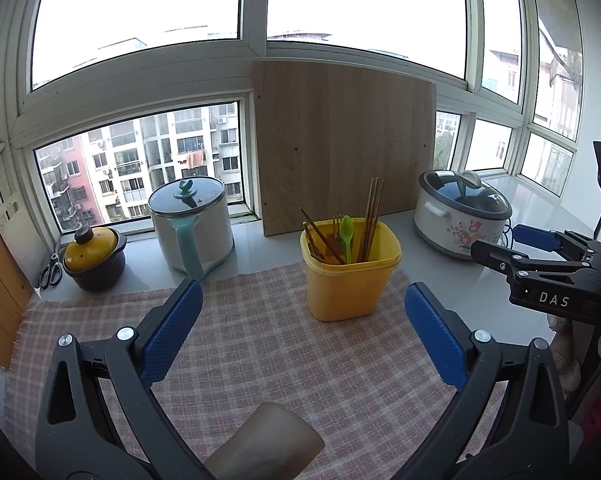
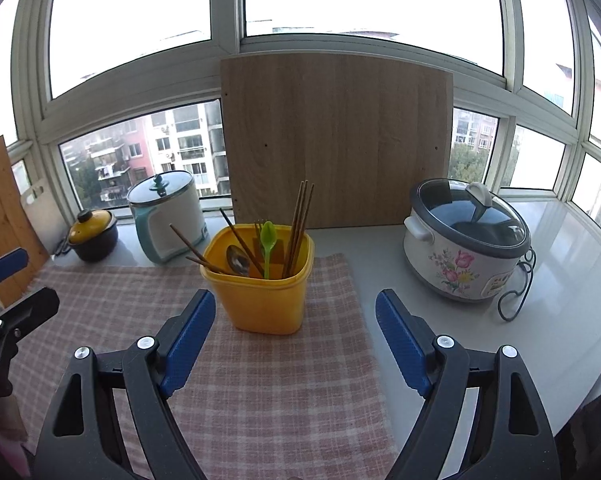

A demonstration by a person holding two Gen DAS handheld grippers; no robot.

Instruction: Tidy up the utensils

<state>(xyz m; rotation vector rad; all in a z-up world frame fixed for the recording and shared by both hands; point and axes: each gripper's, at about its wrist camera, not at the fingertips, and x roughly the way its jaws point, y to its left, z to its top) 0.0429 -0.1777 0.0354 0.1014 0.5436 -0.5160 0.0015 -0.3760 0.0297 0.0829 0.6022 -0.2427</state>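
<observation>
Both grippers stand apart and hold nothing – left gripper [image 1: 303, 320], right gripper [image 2: 295, 326] – since the chopsticks [image 2: 298, 224] and spoons already stand in the yellow cup [image 2: 260, 292], frame centre

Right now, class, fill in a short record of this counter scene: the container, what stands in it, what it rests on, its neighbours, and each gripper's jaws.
container: yellow tub, upright
contents: chopsticks, green plastic spoon, metal spoon
rests on: checked cloth
behind: wooden board leaning at the window
to its left: white kettle, small yellow-lidded pot
to its right: floral slow cooker
left gripper: jaws open, nothing between
right gripper: jaws open, nothing between
</observation>
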